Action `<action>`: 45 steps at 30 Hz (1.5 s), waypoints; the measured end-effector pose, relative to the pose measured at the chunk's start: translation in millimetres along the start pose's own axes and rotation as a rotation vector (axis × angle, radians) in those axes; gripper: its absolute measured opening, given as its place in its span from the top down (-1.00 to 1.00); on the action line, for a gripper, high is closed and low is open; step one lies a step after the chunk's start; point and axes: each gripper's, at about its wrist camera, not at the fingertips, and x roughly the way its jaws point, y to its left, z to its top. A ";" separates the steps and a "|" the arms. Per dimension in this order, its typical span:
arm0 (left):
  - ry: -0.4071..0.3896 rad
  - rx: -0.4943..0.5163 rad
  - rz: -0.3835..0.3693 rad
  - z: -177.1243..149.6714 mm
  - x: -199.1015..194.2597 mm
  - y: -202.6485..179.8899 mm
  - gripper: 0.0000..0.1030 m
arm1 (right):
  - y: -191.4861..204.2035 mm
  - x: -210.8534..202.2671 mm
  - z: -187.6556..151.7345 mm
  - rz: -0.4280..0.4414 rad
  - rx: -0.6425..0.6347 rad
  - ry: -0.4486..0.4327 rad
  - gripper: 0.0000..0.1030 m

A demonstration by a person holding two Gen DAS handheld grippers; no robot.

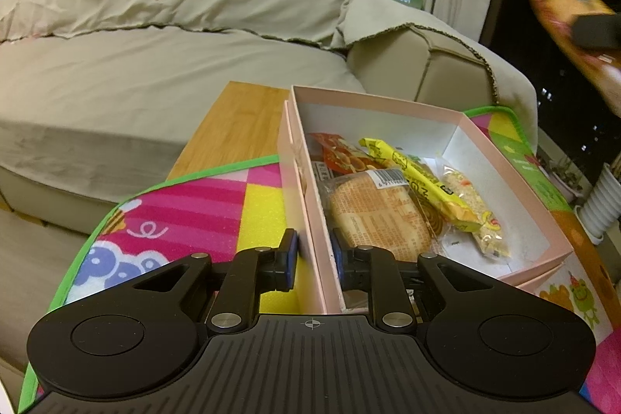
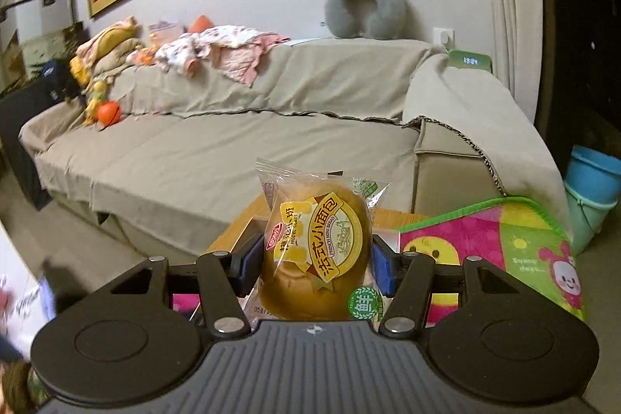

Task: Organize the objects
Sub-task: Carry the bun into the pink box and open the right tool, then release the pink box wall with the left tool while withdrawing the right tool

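In the left wrist view a pink box (image 1: pixel 504 158) stands open on the colourful mat (image 1: pixel 186 216). It holds a wrapped bun (image 1: pixel 376 220), a yellow snack bar (image 1: pixel 423 181), a rice cracker pack (image 1: pixel 477 216) and a red packet (image 1: pixel 341 152). My left gripper (image 1: pixel 315 255) is shut on the box's left wall (image 1: pixel 306 204), one finger outside, one inside. In the right wrist view my right gripper (image 2: pixel 314 264) is shut on a wrapped French mini bread (image 2: pixel 316 251) and holds it upright above the table.
A beige sofa (image 2: pixel 233 150) with clothes (image 2: pixel 217 53) and a grey neck pillow (image 2: pixel 365 8) stands behind the wooden table (image 1: pixel 236 127). A blue bucket (image 2: pixel 592 177) stands at the right. A white ribbed pot (image 1: pixel 603 204) stands beyond the mat.
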 end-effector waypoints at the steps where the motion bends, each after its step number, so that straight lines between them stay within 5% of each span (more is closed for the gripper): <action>1: 0.000 -0.001 -0.001 -0.1 0.1 0.1 0.59 | -3.2 8.5 3.9 -0.005 0.012 0.003 -0.10; 11: -0.001 0.000 -0.004 -0.4 1.3 -0.4 0.58 | -29.5 82.8 7.7 -0.040 0.118 0.064 -0.11; 14: -0.002 0.000 -0.007 -0.1 1.9 -0.2 0.58 | -35.1 92.6 -1.5 -0.037 0.144 0.097 -0.34; 21: -0.002 0.000 -0.006 0.8 3.1 -0.7 0.58 | -36.9 59.8 -32.6 -0.071 0.000 0.091 -0.59; 28: -0.002 0.007 0.003 -0.3 2.7 -0.9 0.60 | -27.2 14.9 -82.0 -0.028 -0.130 0.162 -0.63; 37: 0.003 0.061 0.014 1.9 13.3 -3.6 0.63 | -18.7 2.1 -125.2 -0.038 -0.058 0.158 -0.63; 45: 0.014 0.077 0.012 8.1 33.2 0.5 0.67 | -31.8 18.9 -128.9 -0.127 0.009 0.130 -0.63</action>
